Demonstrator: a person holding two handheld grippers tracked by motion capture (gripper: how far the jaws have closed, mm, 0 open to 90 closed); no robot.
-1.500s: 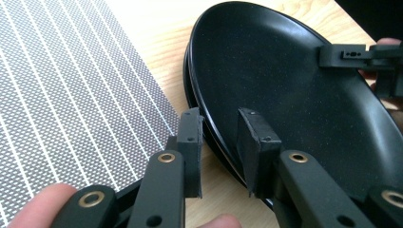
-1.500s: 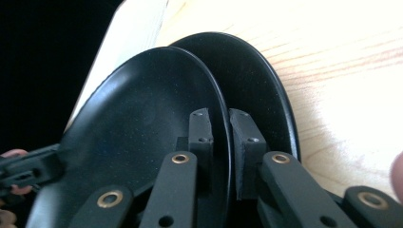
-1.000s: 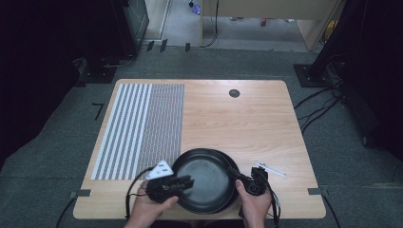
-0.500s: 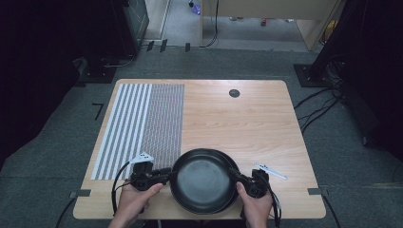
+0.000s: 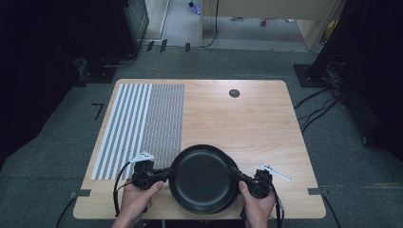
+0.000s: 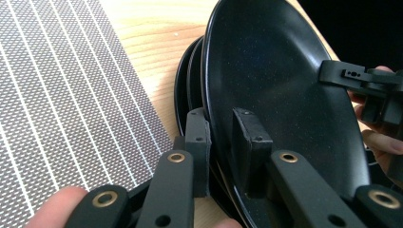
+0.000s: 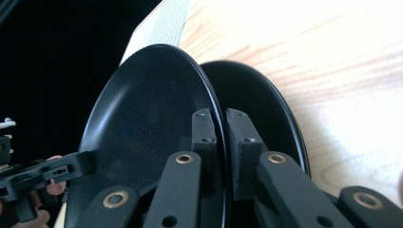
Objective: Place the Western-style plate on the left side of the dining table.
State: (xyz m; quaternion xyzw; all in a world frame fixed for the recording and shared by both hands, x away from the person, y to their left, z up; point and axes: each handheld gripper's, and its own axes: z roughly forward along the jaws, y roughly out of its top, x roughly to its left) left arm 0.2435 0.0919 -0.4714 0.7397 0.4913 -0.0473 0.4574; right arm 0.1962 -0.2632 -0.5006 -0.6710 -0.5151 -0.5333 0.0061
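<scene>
A black plate (image 5: 203, 178) sits at the near edge of the wooden table (image 5: 247, 118), just right of a striped mat (image 5: 142, 123), held from both sides. The left gripper (image 5: 164, 174) has just been closing, and its jaws now pinch the plate's left rim. The right gripper (image 5: 236, 173) is clamped on the opposite rim. In both gripper views, the held plate tilts above other black plates (image 7: 266, 109) stacked beneath it.

Bright, even top light on table (image 5: 266, 123) — dark surrounds, close-ups w/ soft blur.
</scene>
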